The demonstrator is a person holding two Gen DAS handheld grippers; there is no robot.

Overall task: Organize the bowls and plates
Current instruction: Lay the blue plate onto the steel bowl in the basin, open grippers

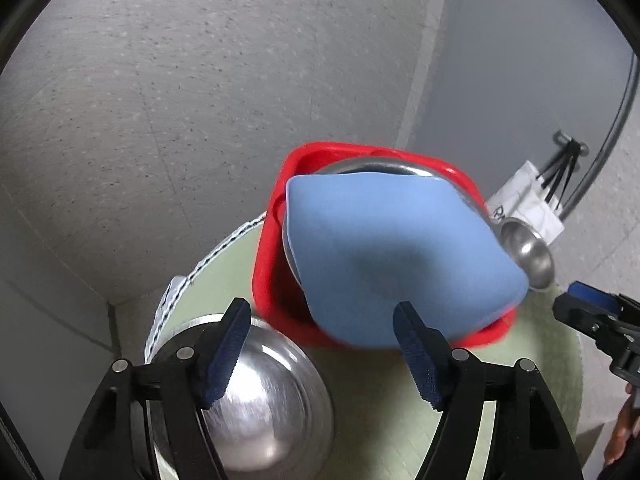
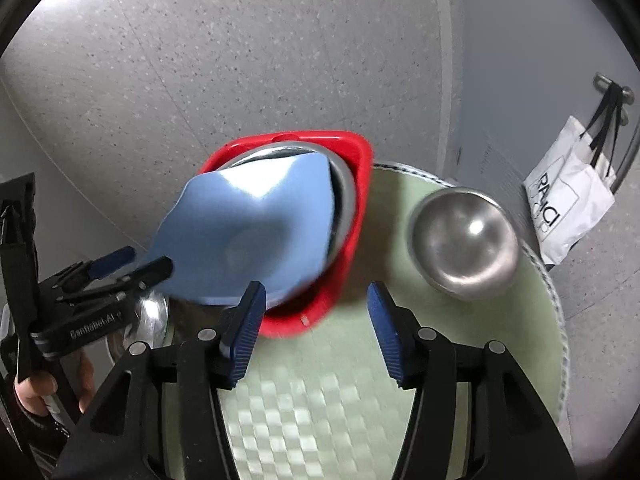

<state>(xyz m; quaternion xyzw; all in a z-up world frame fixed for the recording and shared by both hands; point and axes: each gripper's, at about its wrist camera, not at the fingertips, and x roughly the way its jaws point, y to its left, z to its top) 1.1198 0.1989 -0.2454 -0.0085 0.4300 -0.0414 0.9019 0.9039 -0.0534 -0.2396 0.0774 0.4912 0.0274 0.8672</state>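
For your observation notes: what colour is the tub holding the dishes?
Red. The tub shows best in the right wrist view.

— From my side, the blue plate (image 1: 384, 252) covers most of the steel plate (image 1: 384, 168) under it; only a rim shows. Do you see more?

— No. The red bin (image 2: 360, 184) hides its floor, and in the left wrist view the big steel bowl (image 1: 264, 400) is cut by the bottom edge.

— The print on the white bag (image 2: 568, 208) is partly readable only.

— I see the left gripper (image 2: 138, 262) blurred, so I cannot tell its jaws there.
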